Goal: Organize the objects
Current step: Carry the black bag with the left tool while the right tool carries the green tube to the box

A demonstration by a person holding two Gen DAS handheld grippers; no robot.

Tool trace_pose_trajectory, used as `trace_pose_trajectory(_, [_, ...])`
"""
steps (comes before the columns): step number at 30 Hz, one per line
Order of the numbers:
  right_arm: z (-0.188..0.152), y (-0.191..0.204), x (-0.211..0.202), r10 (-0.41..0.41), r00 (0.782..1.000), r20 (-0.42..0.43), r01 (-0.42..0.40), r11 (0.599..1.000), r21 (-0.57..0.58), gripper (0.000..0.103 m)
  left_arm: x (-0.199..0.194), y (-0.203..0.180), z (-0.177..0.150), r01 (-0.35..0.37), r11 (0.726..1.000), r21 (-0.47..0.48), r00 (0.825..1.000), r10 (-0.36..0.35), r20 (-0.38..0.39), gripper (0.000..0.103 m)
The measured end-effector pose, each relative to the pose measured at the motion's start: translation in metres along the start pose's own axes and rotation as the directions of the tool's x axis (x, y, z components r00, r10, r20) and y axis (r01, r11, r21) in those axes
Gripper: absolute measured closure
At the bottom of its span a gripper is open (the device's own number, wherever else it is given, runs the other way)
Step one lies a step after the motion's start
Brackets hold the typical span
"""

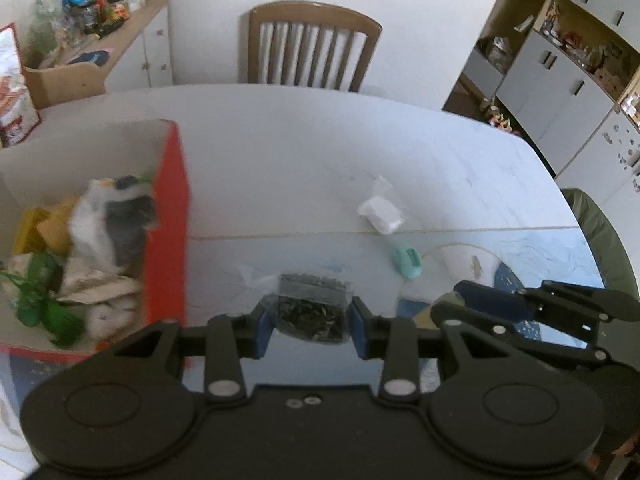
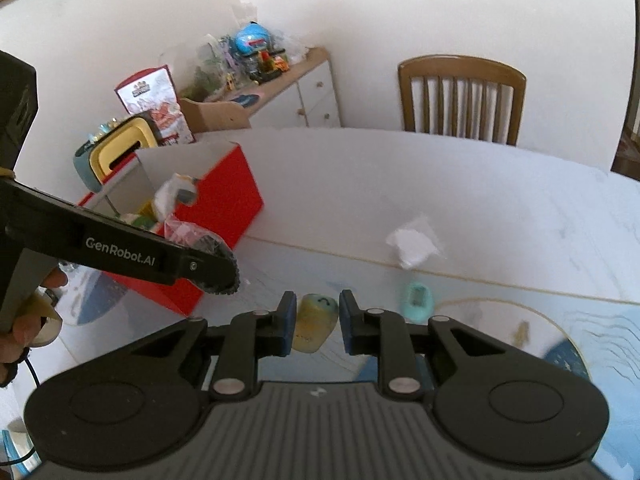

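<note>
My left gripper is shut on a clear bag of small dark pieces, held above the table just right of the red box. The box holds several toys and bags. In the right wrist view the left gripper shows with the bag at its tip, in front of the red box. My right gripper is around a yellow-green rounded toy; its pads stand close on both sides. A mint green toy and a white bagged item lie on the table.
The white table carries a blue-patterned mat at the near right. A wooden chair stands at the far side. A sideboard with toys is at the back left. A yellow and teal case stands behind the box.
</note>
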State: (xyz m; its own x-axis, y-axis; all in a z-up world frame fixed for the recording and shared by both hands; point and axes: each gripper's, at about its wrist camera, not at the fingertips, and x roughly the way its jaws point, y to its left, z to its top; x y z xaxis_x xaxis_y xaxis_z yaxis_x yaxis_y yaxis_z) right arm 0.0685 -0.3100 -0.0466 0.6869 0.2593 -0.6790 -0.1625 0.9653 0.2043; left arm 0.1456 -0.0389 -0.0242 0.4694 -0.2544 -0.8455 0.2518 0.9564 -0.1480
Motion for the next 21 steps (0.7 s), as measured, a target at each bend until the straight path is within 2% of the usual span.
trace_pose_trajectory(10, [0.037, 0.069, 0.017, 0.025, 0.999, 0.029, -0.024, 0.999, -0.040, 0.081, -0.039, 0.084, 0.014, -0.053, 0.997, -0.062, 0.997, 0.057, 0.060, 0.066])
trace_pose_trajectory(16, [0.055, 0.113, 0.032, 0.040, 0.998, 0.043, -0.037, 0.997, -0.071, 0.081, -0.047, 0.141, 0.022, -0.088, 0.989, -0.119, 0.995, 0.093, 0.041, 0.066])
trace_pose_trajectory(21, [0.067, 0.141, 0.048, 0.045, 0.998, 0.040, -0.042, 0.996, -0.081, 0.081, -0.041, 0.174, 0.025, -0.106, 0.986, -0.130, 0.994, 0.109, 0.021, 0.065])
